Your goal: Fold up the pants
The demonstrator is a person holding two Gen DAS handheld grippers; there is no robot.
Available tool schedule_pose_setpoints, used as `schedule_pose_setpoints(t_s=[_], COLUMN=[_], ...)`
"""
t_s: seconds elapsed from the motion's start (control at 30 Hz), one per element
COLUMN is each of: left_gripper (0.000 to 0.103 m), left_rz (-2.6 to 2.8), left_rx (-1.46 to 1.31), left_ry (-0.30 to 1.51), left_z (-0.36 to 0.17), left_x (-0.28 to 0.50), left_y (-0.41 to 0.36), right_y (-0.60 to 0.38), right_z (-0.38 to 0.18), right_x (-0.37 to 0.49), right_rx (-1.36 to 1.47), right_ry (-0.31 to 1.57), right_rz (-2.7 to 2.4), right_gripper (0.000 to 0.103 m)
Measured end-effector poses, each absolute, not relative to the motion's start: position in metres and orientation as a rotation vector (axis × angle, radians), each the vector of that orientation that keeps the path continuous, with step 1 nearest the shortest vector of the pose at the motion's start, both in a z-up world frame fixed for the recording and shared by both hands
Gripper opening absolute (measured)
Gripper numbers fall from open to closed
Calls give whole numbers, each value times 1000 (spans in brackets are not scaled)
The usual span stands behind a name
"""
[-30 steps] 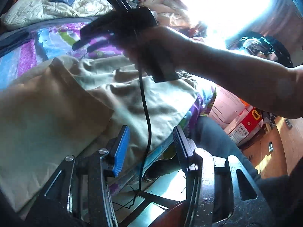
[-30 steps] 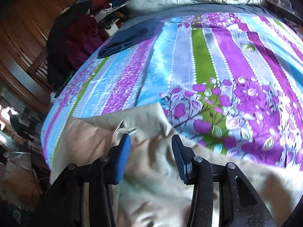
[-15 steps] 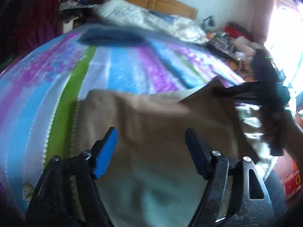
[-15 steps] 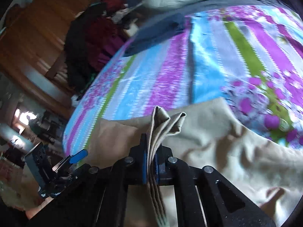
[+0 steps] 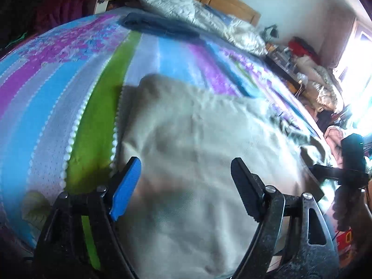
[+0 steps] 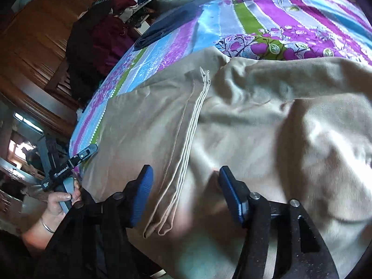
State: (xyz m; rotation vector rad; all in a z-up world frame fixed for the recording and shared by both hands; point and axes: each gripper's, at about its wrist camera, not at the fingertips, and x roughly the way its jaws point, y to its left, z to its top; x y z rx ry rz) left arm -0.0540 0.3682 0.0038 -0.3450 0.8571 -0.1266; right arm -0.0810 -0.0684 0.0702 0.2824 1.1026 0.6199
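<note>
Two tools now gape. Left view: my left tool (image 5: 184, 187) hangs spread above the pants (image 5: 197, 139) on the bed (image 5: 46, 107). Right view: my right tool (image 6: 183, 194) has released the hem stack (image 6: 186, 148), which lies on the pants, so this fold is laid.

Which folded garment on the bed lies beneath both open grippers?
The beige pants, spread under the left gripper and right gripper; the dark blue garment lies far off by the pillows.
</note>
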Motion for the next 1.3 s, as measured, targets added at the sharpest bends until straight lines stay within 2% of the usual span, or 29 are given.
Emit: schedule_pose_setpoints(t_s=[0.03,0.13,0.17,0.2,0.23,0.33,0.4,0.43,0.53,0.67,0.73,0.87,0.9,0.97,1.03,1.1,1.2,1.27,1.3], left_gripper=[73,74,74,74,74,72,65,63,64,63,62,59,55,39,2,3,0,14,34], left_rz=[-130,-139,-140,-149,-156,-154,-151,-142,-102,-181,-251,-299,-307,-290,-258,-282,-250,-231,-242], left_rx=[-320,-224,-213,-221,-223,-242,-268,-274,-322,-485,-541,-659,-699,-795,-903,-1013,-943,-917,-930], left_ry=[849,861,861,860,863,866,869,874,866,856,864,869,875,885,904,896,864,814,777], left_z=[-2,5,7,8,7,1,5,8,18,23,21,2,-4,-16,-34,-49,-37,-26,-23], left_x=[-56,-61,-63,-64,-67,-67,-65,-66,-86,-122,-130,-135,-132,-125,-116,-111,-114,-123,-129], left_y=[370,363,361,361,362,369,375,379,396,408,398,396,401,417,436,452,455,458,461], right_y=[-63,-47,-43,-56,-56,-66,-77,-82,-77,37,104,217,237,267,280,286,270,255,252], right_z=[74,68,61,60,64,53,60,70,114,153,143,87,74,48,39,38,59,78,84], right_x=[-87,-99,-100,-102,-107,-107,-103,-104,-104,-75,-48,6,17,38,64,83,78,50,33], right_rx=[283,233,178,144,162,225,226,174,193,-7,-44,-158,-183,-275,-222,-256,-239,-203,-213], right_ry=[1100,1132,1148,1129,1122,1158,1125,1076,927,840,870,1004,1024,1045,1051,1027,968,926,913], right_rz=[648,647,629,618,641,608,466,372,403,719,894,1012,1025,941,911,778,750,855,901], right_gripper=[47,46,44,35,17,10,12,16,18,17,16,10,6,1,0,0,0,0,0])
